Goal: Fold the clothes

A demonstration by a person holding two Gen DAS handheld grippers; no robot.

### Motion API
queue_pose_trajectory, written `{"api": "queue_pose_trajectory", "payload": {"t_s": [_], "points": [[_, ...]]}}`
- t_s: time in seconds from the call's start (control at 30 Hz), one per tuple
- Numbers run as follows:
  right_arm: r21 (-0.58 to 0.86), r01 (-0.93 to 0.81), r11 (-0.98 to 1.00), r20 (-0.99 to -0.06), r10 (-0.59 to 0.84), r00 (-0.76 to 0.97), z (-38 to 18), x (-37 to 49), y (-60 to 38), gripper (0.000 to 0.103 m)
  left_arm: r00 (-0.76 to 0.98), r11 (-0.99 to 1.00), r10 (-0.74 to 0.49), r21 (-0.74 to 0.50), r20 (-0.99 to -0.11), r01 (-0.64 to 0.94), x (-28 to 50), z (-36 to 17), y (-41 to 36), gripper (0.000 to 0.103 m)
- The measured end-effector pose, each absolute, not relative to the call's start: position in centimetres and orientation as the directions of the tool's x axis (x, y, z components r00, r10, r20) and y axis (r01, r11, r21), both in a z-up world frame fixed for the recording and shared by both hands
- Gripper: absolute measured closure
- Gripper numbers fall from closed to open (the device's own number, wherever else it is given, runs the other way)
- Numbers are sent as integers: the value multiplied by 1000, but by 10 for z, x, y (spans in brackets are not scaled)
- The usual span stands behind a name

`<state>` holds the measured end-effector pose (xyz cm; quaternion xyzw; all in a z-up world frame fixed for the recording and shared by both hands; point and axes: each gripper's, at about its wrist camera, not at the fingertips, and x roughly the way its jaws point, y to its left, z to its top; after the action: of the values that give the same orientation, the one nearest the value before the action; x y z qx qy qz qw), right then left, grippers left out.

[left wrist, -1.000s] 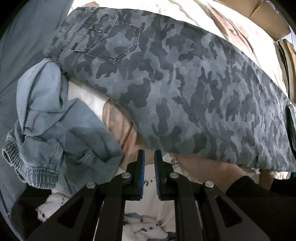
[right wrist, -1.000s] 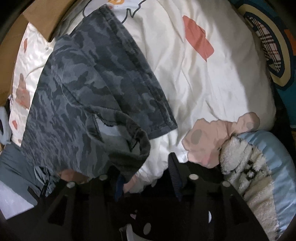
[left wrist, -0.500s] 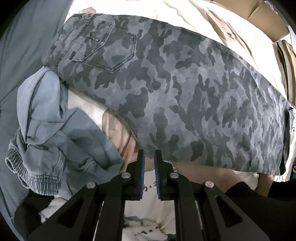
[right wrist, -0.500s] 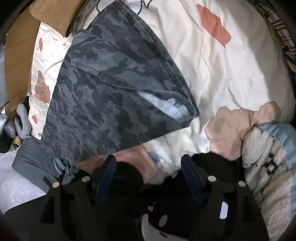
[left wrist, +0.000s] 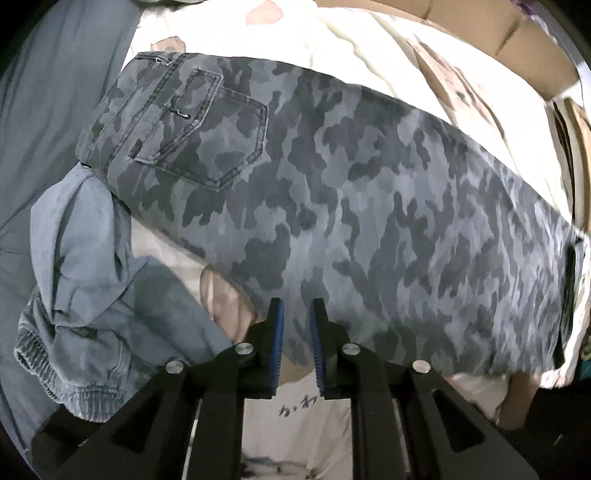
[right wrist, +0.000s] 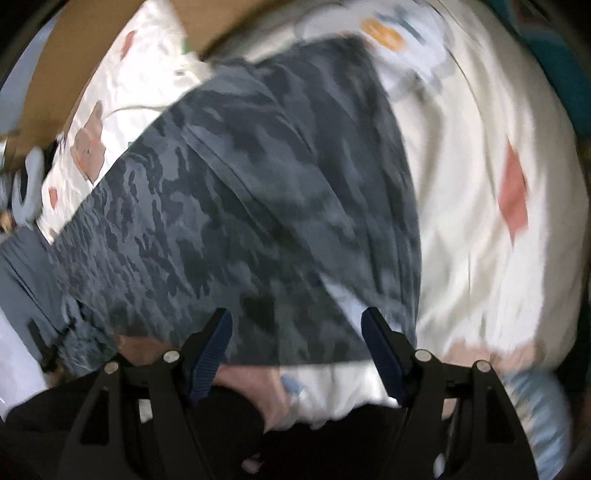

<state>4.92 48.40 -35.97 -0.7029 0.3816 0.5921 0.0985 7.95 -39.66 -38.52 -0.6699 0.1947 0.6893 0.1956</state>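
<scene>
The camouflage trousers point(left wrist: 351, 221) lie flat on the bed point(right wrist: 480, 229), long axis running from the left gripper point(left wrist: 297, 343), its jaws opening slightly over the near hem and clamping nothing, toward the right gripper point(right wrist: 297, 347), whose jaws stand wide apart

Bed surface: cream quilt point(left wrist: 388, 48) with pink and red-orange cartoon patches, wrinkled, brightly lit from above. Grey sheet point(left wrist: 55, 92) along left side in left wrist view, in shadow. Brown cardboard point(left wrist: 509, 33) at far edge beyond quilt, seen in both views (box or flat sheet, cannot tell). Fluffy white-and-blue blanket point(right wrist: 532, 413) at lower right in right wrist view, blurred. Teal fabric point(right wrist: 569, 74) at upper right rim. Right wrist view motion-blurred throughout. No walls, floor or windows discernible.
</scene>
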Motion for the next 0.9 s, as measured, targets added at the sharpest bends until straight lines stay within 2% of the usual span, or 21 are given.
{"api": "queue_pose_trajectory", "payload": {"t_s": [0.27,0.43,0.9], "points": [[262,-511,-819,-959,-279,-44,-364,-3,473,32,-22,-857,63,-43,-998,-513,51,-407,-380,88],[178,-377,-909,-983,-150,-103,-371,-33,451,32,-23,-854,108,-81,-994,-513,30,-426,-360,88],[-7,-329,-944,-999,25,-49,-416,-56,430,32,3,-789,159,-129,-987,-601,-2,-478,-280,88]]}}
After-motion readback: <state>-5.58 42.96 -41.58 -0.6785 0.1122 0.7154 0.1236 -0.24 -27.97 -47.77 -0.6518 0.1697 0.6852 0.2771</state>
